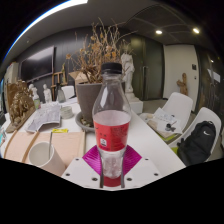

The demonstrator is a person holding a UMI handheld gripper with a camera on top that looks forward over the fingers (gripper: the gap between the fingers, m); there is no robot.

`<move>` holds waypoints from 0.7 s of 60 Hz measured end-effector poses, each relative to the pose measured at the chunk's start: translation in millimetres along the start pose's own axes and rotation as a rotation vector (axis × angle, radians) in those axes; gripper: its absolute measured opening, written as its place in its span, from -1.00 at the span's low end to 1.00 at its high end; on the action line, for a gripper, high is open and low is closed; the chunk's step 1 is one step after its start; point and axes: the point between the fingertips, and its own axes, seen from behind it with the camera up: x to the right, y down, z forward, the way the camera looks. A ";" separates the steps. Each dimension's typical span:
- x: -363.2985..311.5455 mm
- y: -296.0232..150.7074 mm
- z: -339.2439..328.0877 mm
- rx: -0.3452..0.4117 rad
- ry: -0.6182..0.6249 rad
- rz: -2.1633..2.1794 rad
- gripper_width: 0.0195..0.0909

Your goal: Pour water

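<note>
the gripper (pixel 112 168) is clenched on a clear plastic bottle (pixel 112 120), its 2 fingers pressing the lower part from left and right, with the pink pads (pixel 94 160) showing on both sides of it. the bottle stands upright between the fingers, close to the camera, and carries a black cap (pixel 112 69) and a red label (pixel 112 130) around its middle. whether its base touches the table cannot be told, since the fingers hide it.

to the near left of the bottle, a white cup (pixel 43 155) sits on a tan wooden board (pixel 55 146) that lies on the white table (pixel 150 148). farther left on the table lies a grey folded cloth (pixel 42 121). just behind the bottle, a dark pot (pixel 88 100) holds dry brown branches (pixel 100 50). a white statue (pixel 130 70) stands beyond the bottle to the right.

on the right side, white chairs (pixel 178 108) stand beside the table, and a black backpack (pixel 200 143) rests on the nearest 1. a long ceiling light (pixel 45 15) runs overhead at the far left.
</note>
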 end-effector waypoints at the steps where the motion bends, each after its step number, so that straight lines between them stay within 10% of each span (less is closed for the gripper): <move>1: 0.7 -2.2 -0.1 0.021 0.002 0.001 -0.92; 15: 4.3 7.0 -10.1 0.005 0.025 0.015 -0.25; 21: 9.9 19.2 -22.0 -0.097 0.065 0.035 0.91; 42: -57.0 -19.5 -184.2 -0.153 0.150 0.045 0.86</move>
